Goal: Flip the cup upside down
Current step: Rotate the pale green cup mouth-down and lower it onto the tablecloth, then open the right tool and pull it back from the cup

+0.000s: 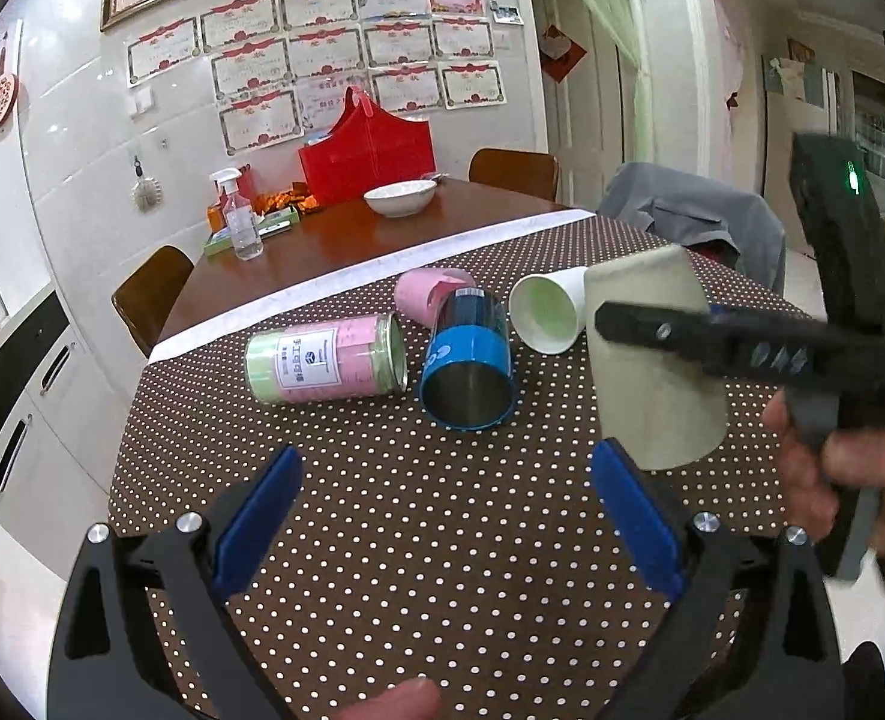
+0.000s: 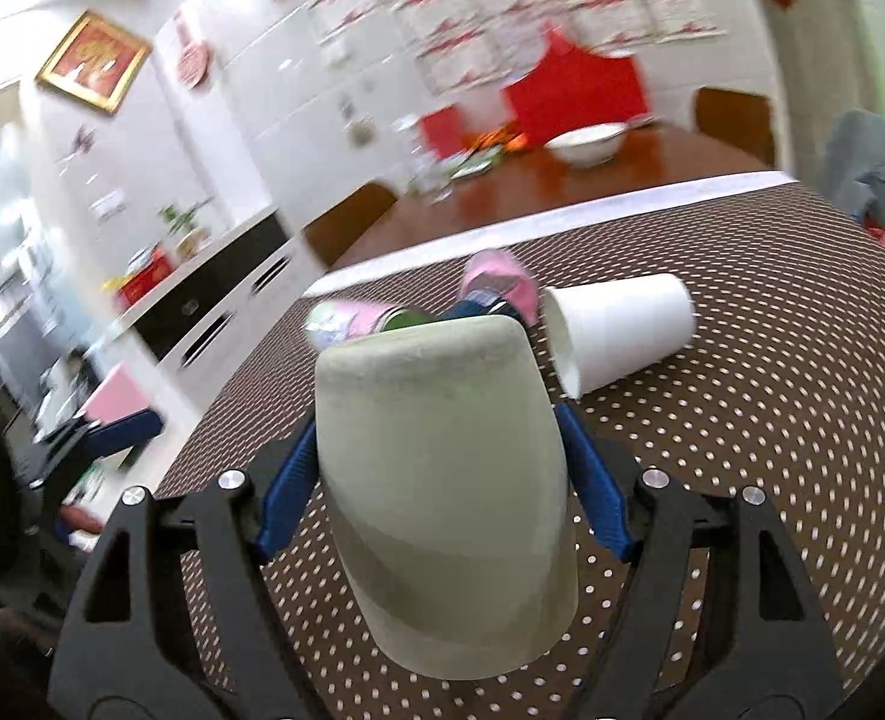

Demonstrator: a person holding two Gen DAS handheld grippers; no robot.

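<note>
A pale grey-green cup (image 2: 442, 504) sits between the blue pads (image 2: 289, 492) of my right gripper (image 2: 436, 420), which is shut on it. The cup is held base up, rim down, just above the dotted tablecloth (image 2: 772, 480). In the left wrist view the same cup (image 1: 658, 384) shows at the right with the right gripper's black finger (image 1: 742, 342) across it. My left gripper (image 1: 442, 468) is open and empty, low over the cloth in front of the cans.
Lying on their sides on the cloth are a pink-green tin (image 1: 328, 360), a blue can (image 1: 469, 366), a pink cup (image 1: 427, 294) and a white paper cup (image 1: 547, 312). Behind stand a white bowl (image 1: 399, 197), a spray bottle (image 1: 241, 222), a red bag (image 1: 367, 159) and chairs.
</note>
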